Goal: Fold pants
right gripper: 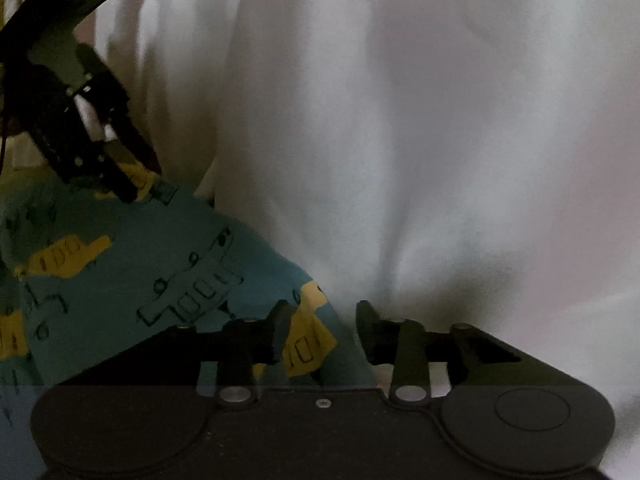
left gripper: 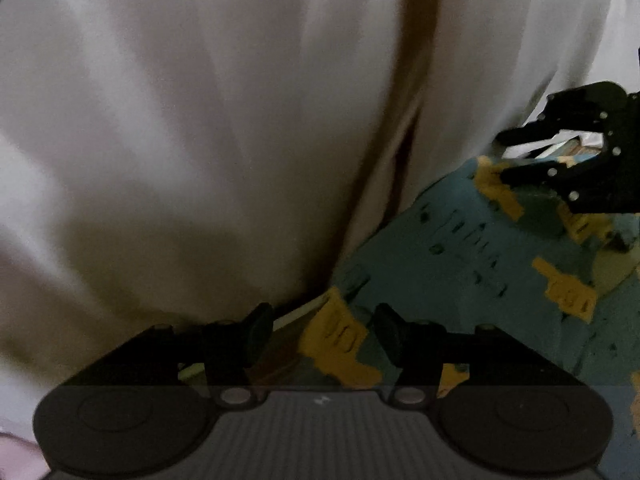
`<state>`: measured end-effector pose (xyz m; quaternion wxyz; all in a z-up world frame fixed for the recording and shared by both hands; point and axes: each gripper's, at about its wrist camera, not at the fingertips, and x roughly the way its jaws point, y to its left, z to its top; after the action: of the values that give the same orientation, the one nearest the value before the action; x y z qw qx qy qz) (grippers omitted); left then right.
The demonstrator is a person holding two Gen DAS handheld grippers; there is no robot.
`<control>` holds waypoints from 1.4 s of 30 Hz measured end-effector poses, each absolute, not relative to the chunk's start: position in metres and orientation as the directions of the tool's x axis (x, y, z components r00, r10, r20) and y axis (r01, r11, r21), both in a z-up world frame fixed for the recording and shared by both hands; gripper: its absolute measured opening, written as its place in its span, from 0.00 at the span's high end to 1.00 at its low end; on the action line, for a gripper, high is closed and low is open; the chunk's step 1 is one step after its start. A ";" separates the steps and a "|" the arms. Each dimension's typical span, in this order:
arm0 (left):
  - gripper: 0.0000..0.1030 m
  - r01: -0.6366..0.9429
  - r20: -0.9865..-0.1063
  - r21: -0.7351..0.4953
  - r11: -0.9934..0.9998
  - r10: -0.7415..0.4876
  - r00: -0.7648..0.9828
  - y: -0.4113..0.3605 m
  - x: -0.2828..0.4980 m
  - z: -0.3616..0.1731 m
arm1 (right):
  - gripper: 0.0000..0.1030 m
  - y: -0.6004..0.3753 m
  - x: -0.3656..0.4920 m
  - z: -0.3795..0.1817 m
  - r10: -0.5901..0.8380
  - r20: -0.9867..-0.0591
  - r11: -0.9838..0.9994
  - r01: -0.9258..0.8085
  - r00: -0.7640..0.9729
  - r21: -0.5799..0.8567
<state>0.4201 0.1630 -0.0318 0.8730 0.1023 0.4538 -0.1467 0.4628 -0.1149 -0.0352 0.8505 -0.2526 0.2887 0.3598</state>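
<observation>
Both grippers, left gripper [left gripper: 322, 336] and right gripper [right gripper: 326, 330], seemingly open, straddle pants [left gripper: 460, 256].

Support surface: a teal cloth [left gripper: 460, 248] printed with yellow patches and dark line drawings, seen from 3 to 6 o'clock in the left wrist view. White pants fabric [left gripper: 200, 140] lies directly on it, covering 7 through 2 o'clock, gently creased

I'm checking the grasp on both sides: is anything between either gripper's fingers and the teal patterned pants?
Nothing visible. The teal pants with yellow patches lie directly between the left gripper fingers and the right gripper fingers, with white cloth behind.
</observation>
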 end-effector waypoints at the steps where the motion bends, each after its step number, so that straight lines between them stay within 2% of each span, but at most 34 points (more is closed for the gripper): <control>1: 0.43 0.330 -0.832 0.047 0.943 -0.145 0.535 0.164 0.421 -0.034 | 0.60 -0.112 0.465 -0.037 0.460 -0.680 0.616 -0.757 0.571 -0.218; 3: 0.67 0.297 -0.852 0.042 0.954 -0.121 0.509 0.167 0.424 -0.040 | 0.60 -0.107 0.466 -0.039 0.446 -0.694 0.615 -0.757 0.565 -0.221; 4: 0.69 0.286 -0.858 0.047 0.957 -0.108 0.503 0.166 0.424 -0.041 | 0.62 -0.103 0.468 -0.040 0.442 -0.699 0.614 -0.758 0.563 -0.222; 5: 0.78 0.287 -0.855 0.049 0.957 -0.109 0.508 0.166 0.422 -0.040 | 0.71 -0.100 0.470 -0.041 0.433 -0.705 0.616 -0.755 0.561 -0.222; 6: 0.94 0.296 -0.859 0.045 0.954 -0.114 0.499 0.166 0.421 -0.039 | 0.81 -0.098 0.471 -0.042 0.423 -0.714 0.619 -0.754 0.557 -0.221; 7: 0.95 0.301 -0.863 0.047 0.952 -0.113 0.493 0.164 0.420 -0.039 | 0.99 -0.095 0.472 -0.042 0.413 -0.724 0.620 -0.753 0.552 -0.220; 11: 0.98 0.303 -0.846 0.102 0.948 -0.077 0.527 0.154 0.408 -0.035 | 0.99 -0.095 0.461 -0.035 0.406 -0.716 0.615 -0.749 0.568 -0.246; 16: 0.98 0.280 -0.790 0.148 0.948 -0.057 0.610 0.150 0.382 -0.014 | 0.99 -0.109 0.430 -0.012 0.429 -0.651 0.618 -0.729 0.626 -0.294; 24: 0.98 0.347 -0.666 0.312 0.884 -0.057 0.744 0.126 0.305 0.018 | 0.99 -0.151 0.362 0.024 0.508 -0.546 0.632 -0.719 0.667 -0.290; 29: 0.98 0.393 -0.610 0.431 0.812 -0.058 0.790 0.103 0.252 0.027 | 0.99 -0.178 0.317 0.040 0.546 -0.510 0.620 -0.730 0.664 -0.287; 38: 0.98 0.482 -0.642 0.500 0.720 -0.067 0.764 0.065 0.166 0.001 | 0.99 -0.201 0.230 0.028 0.554 -0.537 0.586 -0.756 0.636 -0.291; 42: 0.98 0.545 -0.703 0.492 0.679 -0.059 0.709 0.051 0.149 -0.026 | 0.99 -0.205 0.199 0.003 0.529 -0.544 0.605 -0.739 0.651 -0.296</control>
<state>0.1492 0.0511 -0.0264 0.8516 0.3593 0.3379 -0.1775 0.1992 -0.2050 0.0030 0.8719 -0.2554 0.2056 0.3637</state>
